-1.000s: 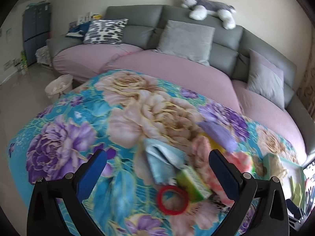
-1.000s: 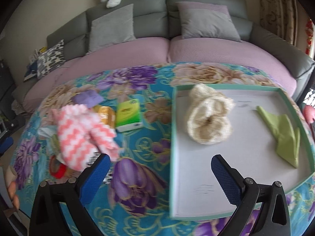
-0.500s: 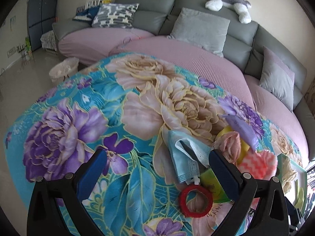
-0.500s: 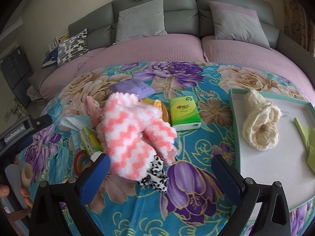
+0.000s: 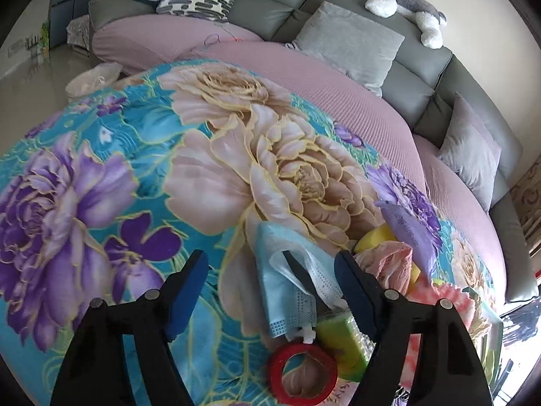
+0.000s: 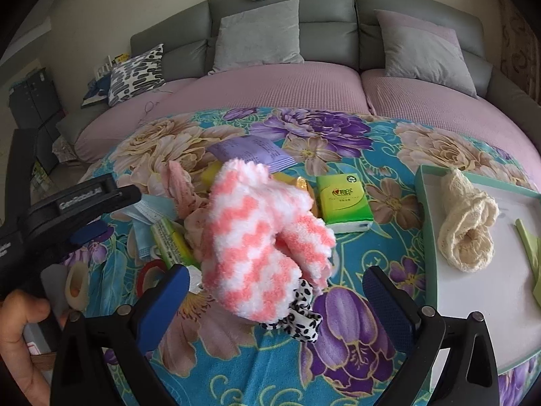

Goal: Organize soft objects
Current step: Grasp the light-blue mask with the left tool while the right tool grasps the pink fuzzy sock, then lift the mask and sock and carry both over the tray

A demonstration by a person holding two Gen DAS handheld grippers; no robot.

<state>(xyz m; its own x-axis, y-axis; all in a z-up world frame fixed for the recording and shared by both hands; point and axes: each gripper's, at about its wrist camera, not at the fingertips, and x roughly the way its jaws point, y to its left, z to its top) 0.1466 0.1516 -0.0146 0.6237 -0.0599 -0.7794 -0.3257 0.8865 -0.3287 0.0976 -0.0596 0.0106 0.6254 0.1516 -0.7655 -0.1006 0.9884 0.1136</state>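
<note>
A fluffy pink-and-white zigzag sock (image 6: 260,240) lies on the floral cloth, between the open fingers of my right gripper (image 6: 274,291), which is empty. A leopard-print cloth (image 6: 297,318) peeks out under it. A cream knit sock (image 6: 466,230) and a green cloth (image 6: 531,253) lie in the tray (image 6: 426,237) at right. My left gripper (image 5: 270,287) is open and empty, just in front of a light blue face mask (image 5: 287,287). A pale pink cloth (image 5: 389,264) lies beside the mask.
A red tape ring (image 5: 302,372), a green tissue pack (image 6: 343,203), a small green packet (image 5: 341,338), a purple sachet (image 6: 253,149) and a yellow item (image 5: 375,237) lie among the soft things. A pink and grey sofa with cushions curves behind the table.
Both grippers have moved in closer to the pile. The zigzag sock now sits between the right fingers, and the left gripper has neared the face mask. Both stay open.
</note>
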